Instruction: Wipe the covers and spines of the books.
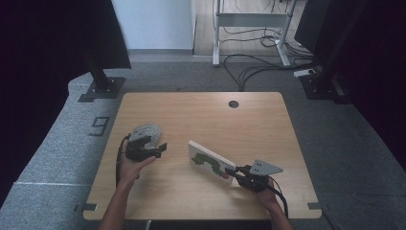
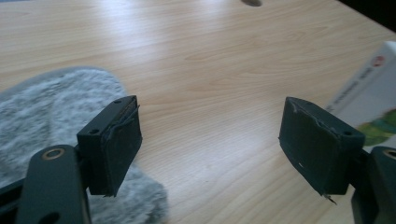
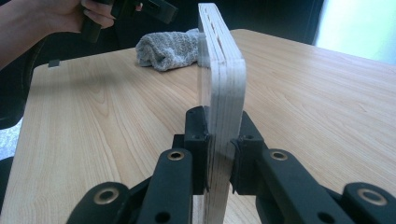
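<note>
R gripper (image 3: 219,154) clamped on book (image 3: 222,88)

On the tabletop (image 1: 201,115) a board book (image 1: 210,162) stands on edge a little right of the middle, slanting from the centre toward the near right corner. The right tongs (image 1: 233,171) clamp its near right end, one jaw on each face. A cloth (image 1: 146,130) lies on the tabletop well left of the book and slightly farther back. The left tongs (image 1: 162,147) hover just in front of the cloth, between cloth and book, jaws apart and pointing toward the book. A cable hole (image 1: 233,104) sits near the far edge, behind the book.
</note>
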